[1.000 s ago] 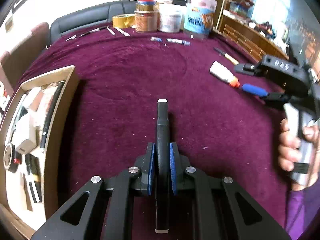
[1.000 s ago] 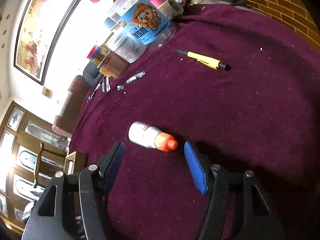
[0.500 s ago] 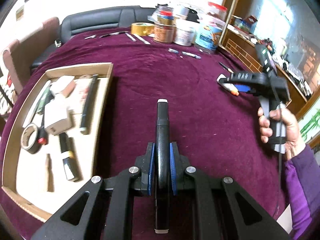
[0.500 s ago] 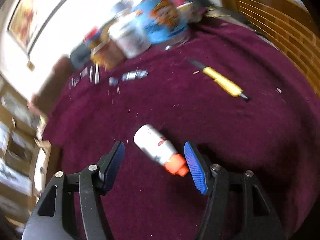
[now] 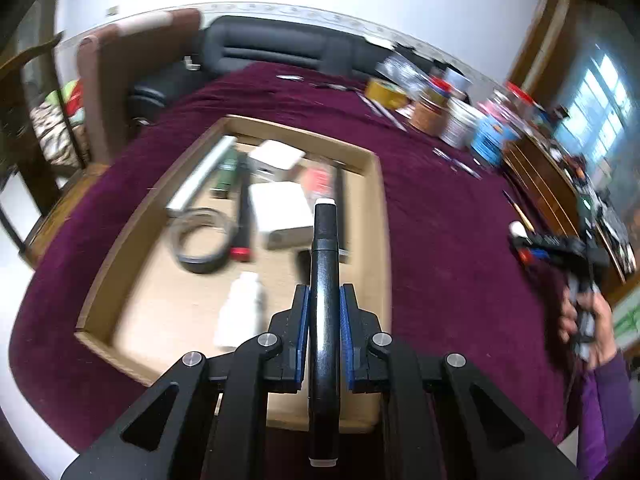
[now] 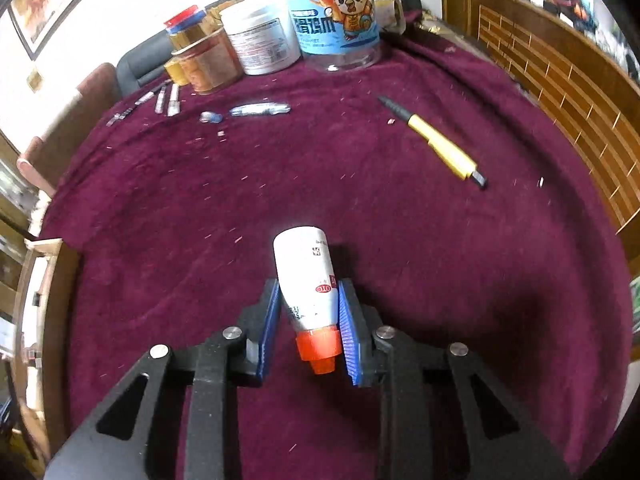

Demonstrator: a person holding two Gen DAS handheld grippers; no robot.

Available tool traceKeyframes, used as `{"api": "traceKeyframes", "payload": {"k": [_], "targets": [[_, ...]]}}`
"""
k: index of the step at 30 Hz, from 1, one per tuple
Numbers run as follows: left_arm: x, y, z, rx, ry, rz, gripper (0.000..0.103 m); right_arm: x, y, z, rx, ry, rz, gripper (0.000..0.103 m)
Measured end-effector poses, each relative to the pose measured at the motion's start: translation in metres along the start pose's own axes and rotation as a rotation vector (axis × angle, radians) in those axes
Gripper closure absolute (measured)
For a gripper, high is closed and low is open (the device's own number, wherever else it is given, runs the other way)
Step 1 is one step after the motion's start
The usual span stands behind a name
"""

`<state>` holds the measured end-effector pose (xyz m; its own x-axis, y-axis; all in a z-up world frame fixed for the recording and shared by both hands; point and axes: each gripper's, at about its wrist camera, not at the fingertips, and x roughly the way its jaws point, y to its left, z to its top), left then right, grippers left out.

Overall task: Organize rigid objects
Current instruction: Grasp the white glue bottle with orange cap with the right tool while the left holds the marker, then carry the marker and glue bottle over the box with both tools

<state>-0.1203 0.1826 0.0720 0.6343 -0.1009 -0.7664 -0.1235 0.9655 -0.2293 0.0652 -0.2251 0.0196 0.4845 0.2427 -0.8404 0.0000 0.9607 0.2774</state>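
The left gripper (image 5: 323,334) is clamped on a black marker (image 5: 325,280), held above the near right corner of the cardboard tray (image 5: 378,216). The right gripper (image 6: 308,322) is closing around a white bottle (image 6: 308,276) (orange cap toward the camera) lying on the maroon-covered bench (image 6: 400,240); a yellow pen (image 6: 438,146) lies ahead to its right.
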Motion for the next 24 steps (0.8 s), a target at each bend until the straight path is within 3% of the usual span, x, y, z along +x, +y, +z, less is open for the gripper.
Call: {"api": "traceKeyframes", "payload": {"k": [6, 11, 17, 24], "targets": [[0.000, 0.040, -0.002, -0.087, -0.001, 0.042, 0.091, -0.022, 0.034, -0.017, -0.011, 0.000, 0.136, 0.078], [-0.003, 0.054, -0.010, -0.121, 0.000, 0.030, 0.091, -0.037, 0.078, -0.031, -0.050, 0.018, 0.268, 0.077], [-0.008, 0.042, -0.013, -0.089, -0.008, 0.029, 0.091, -0.055, 0.130, -0.049, -0.110, 0.042, 0.401, 0.077], [-0.006, 0.023, -0.016, -0.034, 0.004, 0.062, 0.091, -0.063, 0.182, -0.073, -0.206, 0.065, 0.458, 0.077]]}}
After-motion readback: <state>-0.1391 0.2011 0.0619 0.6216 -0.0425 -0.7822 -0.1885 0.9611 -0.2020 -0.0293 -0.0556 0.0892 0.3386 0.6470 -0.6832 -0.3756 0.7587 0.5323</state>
